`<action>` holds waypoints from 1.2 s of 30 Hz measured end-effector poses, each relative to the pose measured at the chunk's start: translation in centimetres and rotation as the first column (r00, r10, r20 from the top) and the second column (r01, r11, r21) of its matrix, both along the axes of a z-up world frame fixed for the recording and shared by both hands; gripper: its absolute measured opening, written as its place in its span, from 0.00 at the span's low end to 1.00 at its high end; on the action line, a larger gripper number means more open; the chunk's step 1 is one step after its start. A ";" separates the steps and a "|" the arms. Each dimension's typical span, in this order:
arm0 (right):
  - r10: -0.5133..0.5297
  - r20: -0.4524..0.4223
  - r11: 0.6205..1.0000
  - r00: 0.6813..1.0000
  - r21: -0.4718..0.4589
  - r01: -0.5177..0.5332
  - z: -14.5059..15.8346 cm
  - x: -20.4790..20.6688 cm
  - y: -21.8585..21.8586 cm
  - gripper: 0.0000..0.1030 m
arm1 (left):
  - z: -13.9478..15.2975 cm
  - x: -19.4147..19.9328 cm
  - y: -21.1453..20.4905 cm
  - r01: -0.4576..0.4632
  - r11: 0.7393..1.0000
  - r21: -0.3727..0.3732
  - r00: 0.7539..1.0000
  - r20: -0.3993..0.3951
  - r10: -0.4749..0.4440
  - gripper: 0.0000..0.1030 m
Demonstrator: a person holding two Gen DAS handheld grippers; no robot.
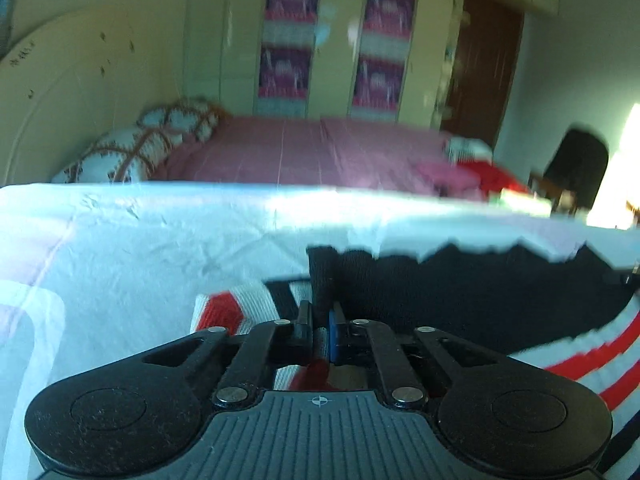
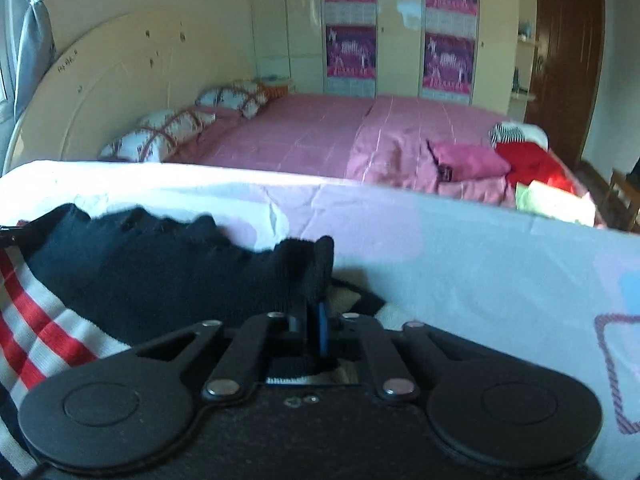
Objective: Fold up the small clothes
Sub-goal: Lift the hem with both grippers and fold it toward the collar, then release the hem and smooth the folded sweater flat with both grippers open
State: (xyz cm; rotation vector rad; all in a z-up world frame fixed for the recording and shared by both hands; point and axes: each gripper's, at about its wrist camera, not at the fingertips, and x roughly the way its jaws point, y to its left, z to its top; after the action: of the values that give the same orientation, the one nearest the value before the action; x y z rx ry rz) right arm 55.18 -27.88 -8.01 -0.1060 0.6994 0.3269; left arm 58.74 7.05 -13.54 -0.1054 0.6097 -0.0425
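Note:
A small knitted garment, dark navy with red and white stripes (image 1: 460, 292), lies on a white and pink sheet (image 1: 140, 240). My left gripper (image 1: 320, 316) is shut on its left corner, the dark ribbed edge pinched between the fingers. In the right wrist view the same garment (image 2: 160, 272) stretches to the left, and my right gripper (image 2: 314, 312) is shut on its right corner. The dark edge is lifted and stretched between both grippers. The striped part hangs below.
Beyond the sheet (image 2: 440, 248) lies a bed with a pink cover (image 2: 340, 132), patterned pillows (image 2: 168, 132), and a pile of pink and red clothes (image 2: 500, 160). A cream wardrobe with posters (image 2: 400, 28) and a brown door (image 2: 568, 52) stand behind.

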 end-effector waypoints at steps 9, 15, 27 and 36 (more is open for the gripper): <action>-0.069 0.087 0.997 0.994 0.022 0.067 0.7 2.1 -0.6 0.05 | 0.0 0.3 1.6 -0.132 0.991 -0.022 0.989 0.058 0.134 0.06; -0.072 0.026 0.992 0.997 -0.101 0.074 -0.7 2.7 0.7 0.23 | -1.2 2.6 1.3 -0.113 0.993 0.028 0.989 -0.092 0.116 0.11; 0.161 0.010 0.987 0.987 0.000 -0.161 2.1 -1.0 7.7 0.28 | 3.1 -0.6 -9.5 0.186 0.981 0.053 0.982 0.005 -0.187 0.45; 0.061 -0.023 0.985 0.998 -0.163 -0.064 0.1 -0.8 5.8 0.41 | 1.1 -2.2 -6.4 0.079 0.985 0.157 0.993 -0.098 -0.064 0.63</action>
State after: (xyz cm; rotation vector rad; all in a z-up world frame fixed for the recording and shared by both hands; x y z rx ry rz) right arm 54.41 -22.07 -7.95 -0.2822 0.7415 0.3304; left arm 56.50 0.66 -12.46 0.0710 0.7075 -0.0580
